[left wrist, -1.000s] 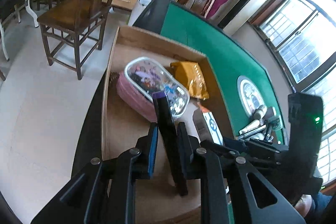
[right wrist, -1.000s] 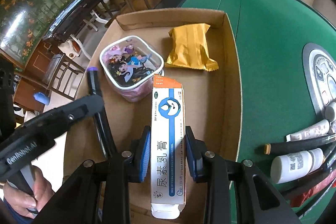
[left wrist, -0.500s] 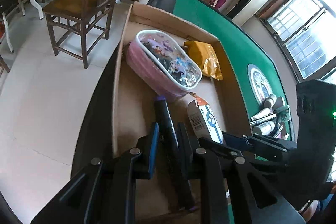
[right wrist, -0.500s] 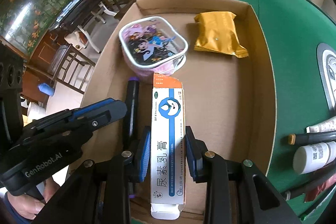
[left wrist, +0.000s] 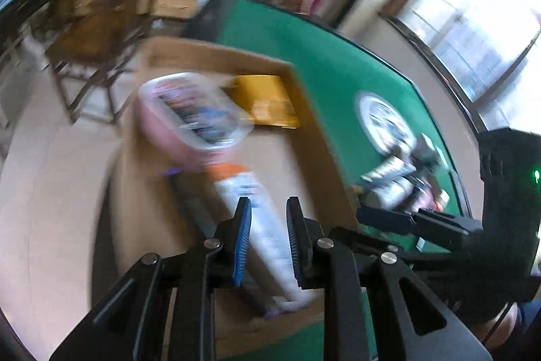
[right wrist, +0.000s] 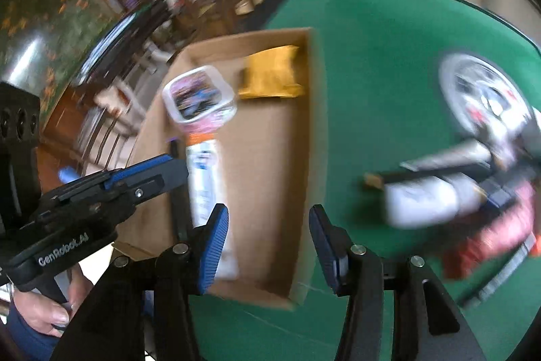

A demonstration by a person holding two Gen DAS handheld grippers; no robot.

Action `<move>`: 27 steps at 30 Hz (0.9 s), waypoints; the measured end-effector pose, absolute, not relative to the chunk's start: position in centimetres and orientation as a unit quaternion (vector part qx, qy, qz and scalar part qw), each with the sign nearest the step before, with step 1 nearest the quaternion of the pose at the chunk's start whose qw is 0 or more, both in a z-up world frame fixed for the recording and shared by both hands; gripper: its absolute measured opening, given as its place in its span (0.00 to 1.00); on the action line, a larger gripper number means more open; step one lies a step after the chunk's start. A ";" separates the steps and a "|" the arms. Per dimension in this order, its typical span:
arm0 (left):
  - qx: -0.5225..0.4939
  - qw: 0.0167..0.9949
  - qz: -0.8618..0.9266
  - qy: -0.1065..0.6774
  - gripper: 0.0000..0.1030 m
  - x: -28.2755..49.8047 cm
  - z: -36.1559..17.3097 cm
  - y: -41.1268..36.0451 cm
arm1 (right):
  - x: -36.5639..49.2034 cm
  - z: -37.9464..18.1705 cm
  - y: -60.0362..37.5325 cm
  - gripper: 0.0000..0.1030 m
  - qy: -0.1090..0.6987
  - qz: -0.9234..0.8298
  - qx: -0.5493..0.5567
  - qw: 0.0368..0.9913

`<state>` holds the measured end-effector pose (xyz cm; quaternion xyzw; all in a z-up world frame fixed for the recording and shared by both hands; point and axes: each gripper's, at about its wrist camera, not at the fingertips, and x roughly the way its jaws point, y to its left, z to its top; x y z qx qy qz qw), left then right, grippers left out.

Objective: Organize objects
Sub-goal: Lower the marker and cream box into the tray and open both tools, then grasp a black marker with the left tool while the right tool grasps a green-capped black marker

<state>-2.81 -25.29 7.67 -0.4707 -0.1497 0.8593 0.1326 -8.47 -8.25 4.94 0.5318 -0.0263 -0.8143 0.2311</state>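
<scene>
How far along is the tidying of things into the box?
Done: pouch, packet, carton and marker lie in the box. In hand: nothing; the right gripper is opening, the left gripper empty. Left: a bottle and tubes on the table.

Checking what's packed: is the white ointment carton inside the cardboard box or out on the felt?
Inside: the white carton lies flat on the cardboard box floor.

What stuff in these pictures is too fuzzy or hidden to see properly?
- Picture on the pink pouch: smeared by motion blur in both wrist views.
- Words on the long white box: blurred, and the right claw covers its near end.
- Black pen: mostly hidden behind the left claw in the left view.
- Pile of tubes and bottles on the green table: too blurred to tell apart, cut off by the right edge.
</scene>
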 end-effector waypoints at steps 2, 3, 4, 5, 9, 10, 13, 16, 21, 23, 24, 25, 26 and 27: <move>-0.469 0.176 0.858 -0.112 0.20 -2.9 8.2 -21.8 | -7.8 5.3 -3.9 0.53 -0.060 -0.821 0.530 0.202; -0.470 0.195 0.856 -0.093 0.20 -2.9 8.2 -20.2 | -7.7 5.5 -2.5 0.53 -0.070 -0.824 0.529 0.191; -0.470 0.215 0.853 -0.070 0.21 -2.8 8.2 -18.2 | -7.5 5.6 -0.5 0.53 -0.083 -0.826 0.528 0.176; -0.473 0.234 0.848 -0.048 0.21 -2.7 8.1 -16.3 | -7.2 5.7 1.9 0.53 -0.099 -0.828 0.528 0.160; -0.484 0.291 0.825 0.027 0.21 -1.8 6.8 -9.1 | -6.1 5.7 8.4 0.55 -0.131 -0.830 0.529 0.121; -0.487 0.293 0.822 0.038 0.21 -1.8 6.4 -7.8 | -5.8 5.6 10.0 0.55 -0.136 -0.829 0.530 0.113; -0.499 0.295 0.813 0.058 0.21 -2.3 5.4 -5.0 | -4.6 5.4 13.8 0.55 -0.152 -0.827 0.533 0.100; -0.511 0.295 0.804 0.074 0.21 -2.9 4.6 -3.6 | -3.9 4.9 16.4 0.55 -0.154 -0.821 0.541 0.096; -0.504 0.274 0.811 0.114 0.21 -4.5 4.0 -1.0 | -3.4 4.7 19.1 0.55 -0.153 -0.819 0.546 0.092; -0.510 0.266 0.809 0.118 0.20 -5.4 3.7 -0.2 | -3.7 4.1 19.4 0.55 -0.154 -0.813 0.555 0.092; -0.515 0.265 0.807 0.117 0.20 -5.7 3.4 0.2 | -3.9 3.8 19.6 0.55 -0.156 -0.810 0.558 0.092; -0.516 0.258 0.808 0.120 0.20 -5.8 3.1 0.6 | -4.0 3.6 19.7 0.55 -0.159 -0.807 0.562 0.092; -0.512 0.248 0.813 0.125 0.20 -5.8 2.9 1.1 | -4.2 3.4 19.8 0.55 -0.163 -0.804 0.564 0.093; -0.510 0.244 0.816 0.125 0.20 -5.8 2.7 1.4 | -4.4 3.2 19.8 0.55 -0.167 -0.802 0.566 0.092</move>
